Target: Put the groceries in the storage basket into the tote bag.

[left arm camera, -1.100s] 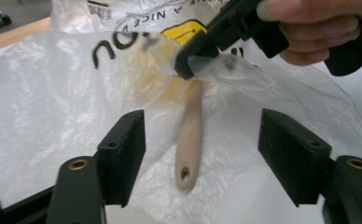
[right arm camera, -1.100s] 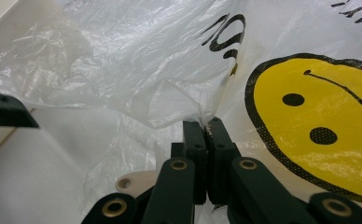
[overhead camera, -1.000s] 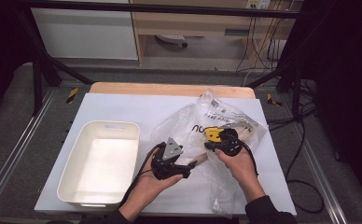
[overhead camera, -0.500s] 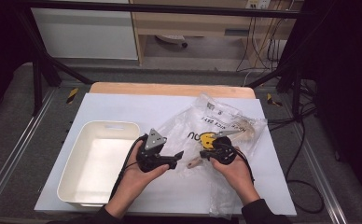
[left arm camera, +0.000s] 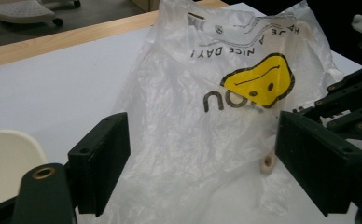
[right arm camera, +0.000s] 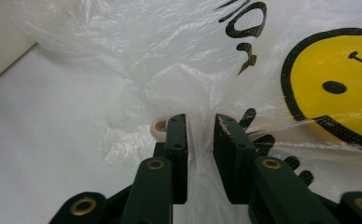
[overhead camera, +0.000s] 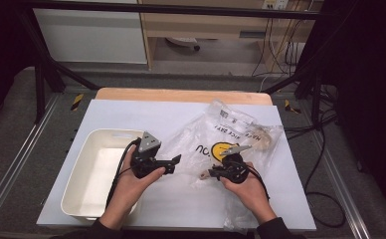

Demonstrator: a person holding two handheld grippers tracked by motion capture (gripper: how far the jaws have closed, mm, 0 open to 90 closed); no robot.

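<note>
A clear plastic bag [overhead camera: 221,137] with a yellow smiley face lies crumpled on the white table top, right of centre. My right gripper [overhead camera: 212,173] is at the bag's near-left edge. Its jaws [right arm camera: 200,123] are pinched on a fold of the bag [right arm camera: 170,60], with a small beige ring [right arm camera: 159,127] just beyond the left jaw. My left gripper [overhead camera: 175,164] is held beside the bag's left side, with its jaws wide open [left arm camera: 202,140] and nothing gripped. The bag [left arm camera: 193,93] lies beyond them, and the right gripper [left arm camera: 351,102] shows at the right edge.
An empty white tray [overhead camera: 74,196] stands at the left of the table, close to my left hand. A beige lump [overhead camera: 263,139] lies inside the bag at its right. Bare white table top [overhead camera: 146,114] stretches behind the tray and the bag.
My left gripper has drawn back leftward from the bag toward the tray. My right gripper has moved nearer the person with the bag's edge in it.
</note>
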